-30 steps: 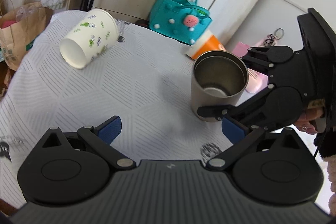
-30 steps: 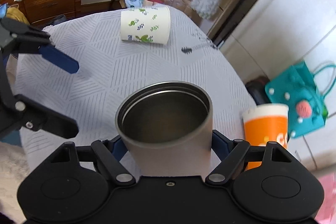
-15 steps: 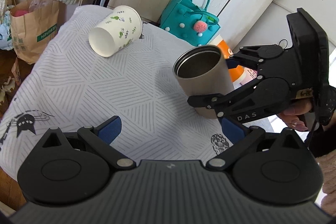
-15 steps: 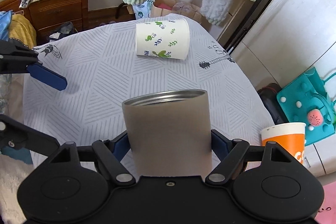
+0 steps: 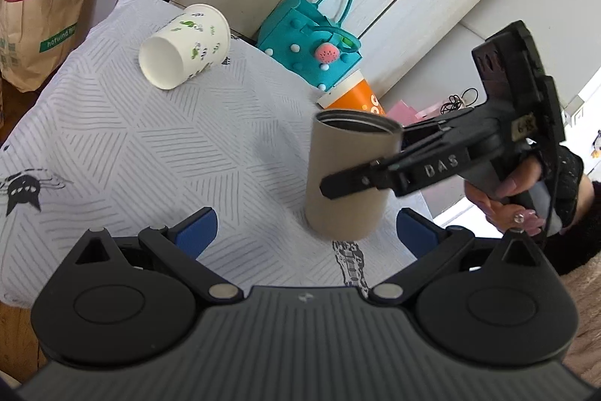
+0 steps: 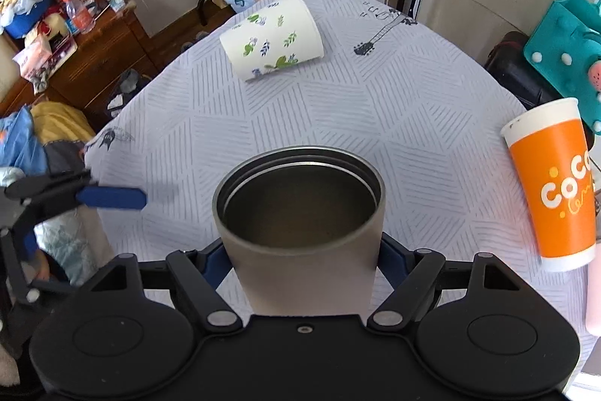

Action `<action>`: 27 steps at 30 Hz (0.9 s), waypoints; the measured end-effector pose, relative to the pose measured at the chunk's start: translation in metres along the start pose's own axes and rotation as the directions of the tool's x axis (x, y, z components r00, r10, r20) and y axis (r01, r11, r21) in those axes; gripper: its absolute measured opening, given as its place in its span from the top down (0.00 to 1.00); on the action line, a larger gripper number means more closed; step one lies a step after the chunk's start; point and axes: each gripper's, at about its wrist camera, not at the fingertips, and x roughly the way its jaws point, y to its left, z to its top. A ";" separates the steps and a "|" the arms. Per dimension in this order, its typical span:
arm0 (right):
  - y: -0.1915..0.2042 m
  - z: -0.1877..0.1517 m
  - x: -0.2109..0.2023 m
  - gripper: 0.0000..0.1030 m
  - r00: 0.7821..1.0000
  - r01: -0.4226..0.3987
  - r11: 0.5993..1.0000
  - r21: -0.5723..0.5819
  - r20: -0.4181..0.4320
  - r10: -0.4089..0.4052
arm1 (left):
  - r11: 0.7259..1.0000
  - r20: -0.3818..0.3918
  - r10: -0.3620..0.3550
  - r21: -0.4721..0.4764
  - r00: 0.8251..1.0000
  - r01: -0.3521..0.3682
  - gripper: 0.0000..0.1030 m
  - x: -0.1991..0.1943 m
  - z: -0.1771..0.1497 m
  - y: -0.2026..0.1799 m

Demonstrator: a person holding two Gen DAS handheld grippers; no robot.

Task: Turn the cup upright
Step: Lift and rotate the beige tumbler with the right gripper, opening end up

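Note:
A grey metal cup point(image 6: 300, 213) stands upright with its open mouth up, and my right gripper point(image 6: 302, 258) is shut on its lower body. In the left wrist view the metal cup point(image 5: 347, 175) stands near the table's right front edge, with the right gripper's fingers point(image 5: 360, 181) clamped round it. My left gripper point(image 5: 304, 232) is open and empty, just in front of the cup. A white paper cup with leaf prints point(image 5: 184, 46) lies on its side at the far left of the table; it also shows in the right wrist view point(image 6: 272, 38).
An orange paper cup point(image 6: 552, 183) stands upright at the table's right edge. A teal handbag point(image 5: 311, 44) sits behind the table. A brown paper bag point(image 5: 33, 25) stands on the floor at the left. The table has a white patterned cloth point(image 5: 150, 145).
The right gripper has brought the metal cup from tilted to upright and lowered it toward the table. The left gripper has drawn back and stayed open.

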 end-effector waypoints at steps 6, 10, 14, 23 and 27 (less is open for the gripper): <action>-0.007 0.014 0.016 0.20 0.999 -0.015 1.000 0.024 0.033 0.014 | 0.999 0.004 0.035 0.006 0.999 -0.035 0.00 -0.002 0.000 0.006; -0.012 0.016 0.030 0.20 0.999 -0.030 0.998 0.051 0.020 0.029 | 0.999 -0.007 0.044 0.011 0.999 -0.044 0.00 0.005 0.002 0.007; -0.015 0.010 0.029 0.21 0.999 -0.042 0.996 0.078 0.029 0.040 | 0.999 -0.024 0.040 0.015 0.999 -0.039 0.00 0.011 0.002 0.008; -0.018 -0.023 0.019 0.21 1.000 -0.018 0.984 0.176 0.004 0.018 | 0.999 -0.053 0.028 0.029 0.998 -0.027 0.00 0.022 -0.001 -0.002; -0.021 -0.039 0.013 0.21 1.000 -0.008 0.981 0.196 0.018 0.005 | 0.999 -0.067 0.012 0.039 0.998 -0.010 0.00 0.024 -0.003 -0.010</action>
